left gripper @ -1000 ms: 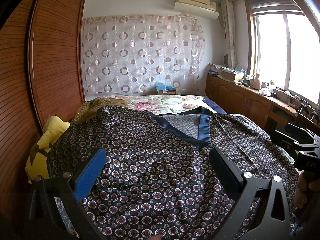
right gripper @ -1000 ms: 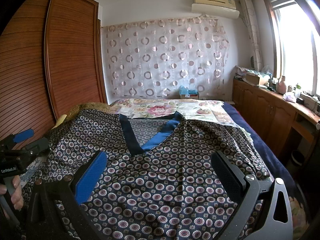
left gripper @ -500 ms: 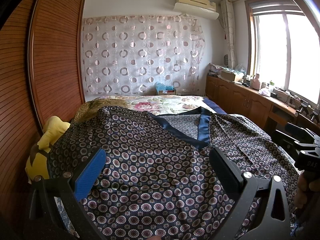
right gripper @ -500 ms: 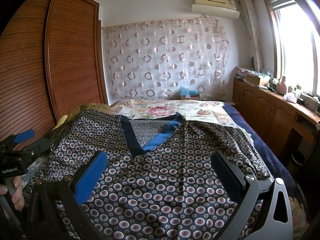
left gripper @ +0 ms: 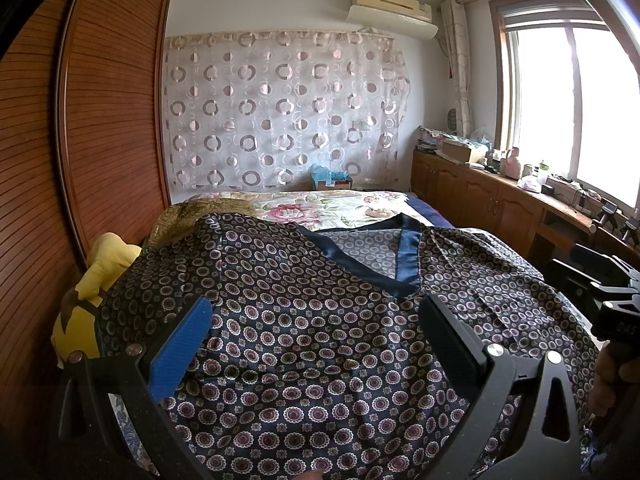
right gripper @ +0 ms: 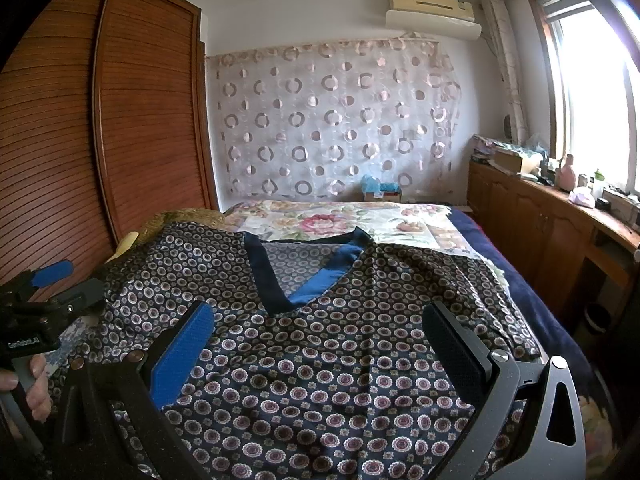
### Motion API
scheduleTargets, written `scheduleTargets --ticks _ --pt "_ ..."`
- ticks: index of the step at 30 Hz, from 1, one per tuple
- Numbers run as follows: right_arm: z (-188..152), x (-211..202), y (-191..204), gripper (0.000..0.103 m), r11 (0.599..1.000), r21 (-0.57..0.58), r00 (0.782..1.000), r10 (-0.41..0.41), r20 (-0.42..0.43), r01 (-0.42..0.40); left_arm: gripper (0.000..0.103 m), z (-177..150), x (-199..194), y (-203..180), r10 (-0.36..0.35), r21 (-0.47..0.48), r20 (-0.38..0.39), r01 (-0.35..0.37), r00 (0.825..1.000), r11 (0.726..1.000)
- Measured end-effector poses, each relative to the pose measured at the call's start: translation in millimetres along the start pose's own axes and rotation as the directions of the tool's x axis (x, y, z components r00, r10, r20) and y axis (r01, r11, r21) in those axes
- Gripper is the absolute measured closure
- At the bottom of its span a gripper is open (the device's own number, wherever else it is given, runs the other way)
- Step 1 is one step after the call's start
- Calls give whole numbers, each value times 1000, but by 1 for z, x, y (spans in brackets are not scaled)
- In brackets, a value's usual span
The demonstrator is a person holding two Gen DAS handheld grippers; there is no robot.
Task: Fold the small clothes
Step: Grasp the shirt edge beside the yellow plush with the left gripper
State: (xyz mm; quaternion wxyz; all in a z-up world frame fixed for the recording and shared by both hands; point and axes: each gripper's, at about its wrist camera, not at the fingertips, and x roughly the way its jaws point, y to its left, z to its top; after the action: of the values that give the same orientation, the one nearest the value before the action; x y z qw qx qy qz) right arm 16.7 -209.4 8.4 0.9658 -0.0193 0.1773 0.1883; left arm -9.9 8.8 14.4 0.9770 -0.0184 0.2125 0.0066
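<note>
Patterned V-neck top (left gripper: pixel 320 320) spread flat on bed (right gripper: pixel 520 280), blue-trimmed neckline facing far end, over floral sheet (left gripper: pixel 340 210). Left gripper (left gripper: pixel 316 332) above its near hem, fingers wide apart, gripping nothing. Right gripper (right gripper: pixel 320 336) same: spread wide, empty. Yellow plush (left gripper: pixel 92 280) just beside top, near wardrobe (left gripper: pixel 112 120).

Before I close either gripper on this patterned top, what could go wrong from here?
1. The patterned top looks slick and already rumpled; a shallow pinch by the open right gripper may slip or grab one layer only.
2. The yellow plush toy lies under the top's edge beside the open left gripper; it could get caught in the grasp.
3. The navy V-neck trim sits skewed, so a fold now may come out crooked.
</note>
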Motion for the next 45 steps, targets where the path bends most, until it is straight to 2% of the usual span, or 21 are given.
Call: scheduleTargets --ticks 8,21,31,35,41,45 --pt "-4 6 1 0 1000 -2 999 26 -20 -26 0 -1 5 7 4 -2 -24 -4 1000 1000" --pt "-1 24 6 0 995 -31 993 96 -70 -98 0 -17 22 59 26 -27 -90 -28 996 999" --pt "2 36 15 4 983 -70 981 162 -107 -170 0 -34 37 103 84 -7 -187 -87 979 996" --pt "3 45 23 4 975 -106 973 181 -142 -197 0 -37 41 124 83 -11 -217 -87 973 996" --pt "3 60 36 4 963 -153 964 194 -182 -223 10 -38 45 147 30 -22 -253 -37 967 999" --pt "2 67 45 4 955 -172 957 207 -204 -243 19 -44 57 155 24 -16 -312 -30 950 999"
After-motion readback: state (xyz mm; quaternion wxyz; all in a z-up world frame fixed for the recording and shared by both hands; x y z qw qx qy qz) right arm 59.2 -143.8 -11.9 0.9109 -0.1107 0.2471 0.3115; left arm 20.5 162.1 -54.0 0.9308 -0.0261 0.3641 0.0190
